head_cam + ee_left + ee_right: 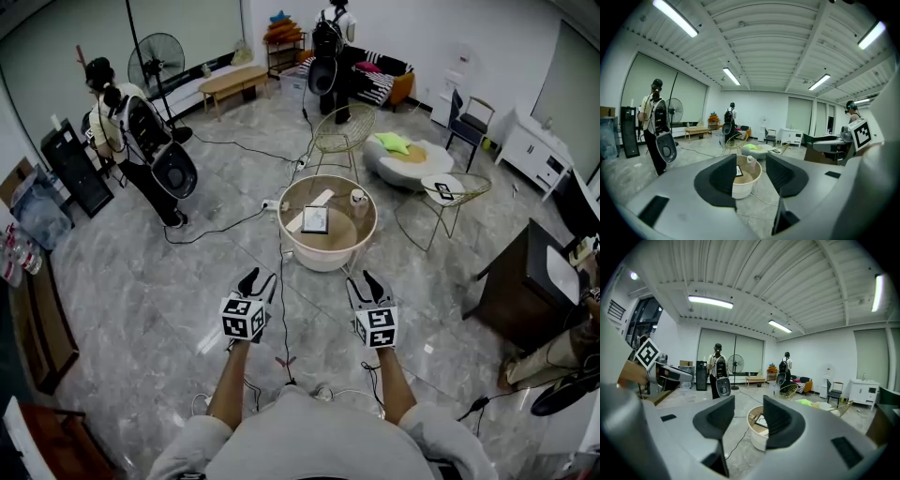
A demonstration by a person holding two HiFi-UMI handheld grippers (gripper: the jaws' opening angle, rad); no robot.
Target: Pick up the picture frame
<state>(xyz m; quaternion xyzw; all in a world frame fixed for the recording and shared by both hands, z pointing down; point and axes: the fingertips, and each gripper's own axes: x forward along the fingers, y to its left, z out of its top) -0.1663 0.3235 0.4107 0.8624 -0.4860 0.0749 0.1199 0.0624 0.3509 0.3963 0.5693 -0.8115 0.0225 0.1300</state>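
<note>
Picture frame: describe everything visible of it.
The picture frame is small and rectangular, with a thin dark border around a pale picture whose details are too small to read. It seems to lie face up on the tan inner surface of the round white table, within its raised rim, near the centre. Nothing else visibly touches it.

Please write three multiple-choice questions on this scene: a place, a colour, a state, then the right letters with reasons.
1. Where is the small dark-edged picture frame? A on the floor; B inside the round rimmed table with wooden top; C on a chair.
2. Which colour is that table's outer wall? A white; B red; C black.
3. The left hand-held gripper is: A shut on the frame; B open, empty; C shut, empty.
1 B: it lies inside the rim. 2 A: the wall shows white. 3 B: jaws apart, nothing held.
</note>
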